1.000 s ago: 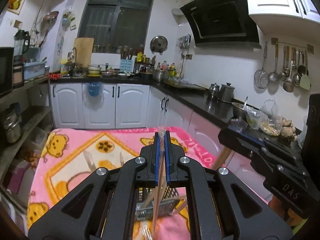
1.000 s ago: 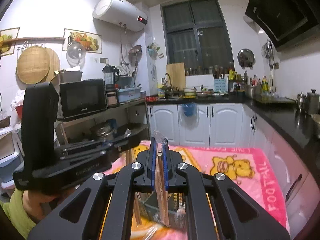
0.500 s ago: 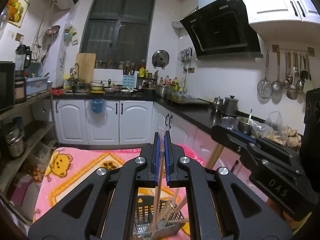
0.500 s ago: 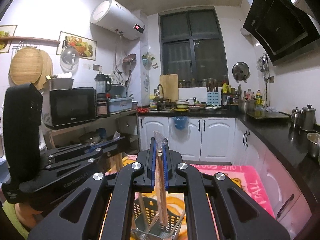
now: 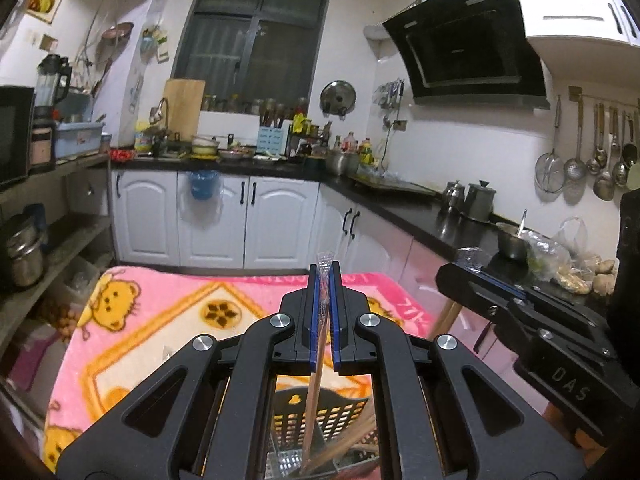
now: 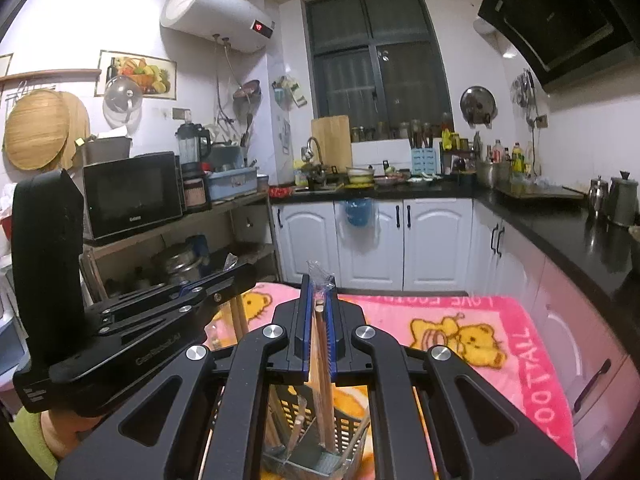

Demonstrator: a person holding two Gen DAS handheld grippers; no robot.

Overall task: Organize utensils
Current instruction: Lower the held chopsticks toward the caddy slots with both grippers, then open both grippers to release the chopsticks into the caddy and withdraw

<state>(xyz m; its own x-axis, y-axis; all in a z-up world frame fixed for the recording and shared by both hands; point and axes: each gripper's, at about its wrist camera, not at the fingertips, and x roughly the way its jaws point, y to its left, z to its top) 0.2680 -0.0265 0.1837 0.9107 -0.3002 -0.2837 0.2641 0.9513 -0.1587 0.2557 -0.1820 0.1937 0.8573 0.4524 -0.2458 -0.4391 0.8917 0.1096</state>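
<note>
My left gripper (image 5: pixel 324 276) is shut on a wooden chopstick (image 5: pixel 316 392) in a clear plastic sleeve. Its lower end hangs down into a black perforated utensil basket (image 5: pixel 346 414) that holds other chopsticks. My right gripper (image 6: pixel 318 285) is shut on a wrapped pair of wooden chopsticks (image 6: pixel 322 380), which reach down into the same basket (image 6: pixel 347 420). The basket stands on a pink bear-print blanket (image 5: pixel 160 320). Each gripper shows from the side in the other's view: the right gripper (image 5: pixel 446 276) and the left gripper (image 6: pixel 249 276), close together over the basket.
The blanket (image 6: pixel 460 320) covers a small table. A black countertop (image 5: pixel 400 208) with white cabinets runs behind and along the right. A shelf with a microwave (image 6: pixel 132 196) and pots stands on the left. A hand in a green sleeve (image 6: pixel 36 440) holds the left gripper.
Both grippers have shifted across the table and sunk slightly, keeping their grip. The basket sits more squarely under the fingers, with the chopsticks' ends inside it.
</note>
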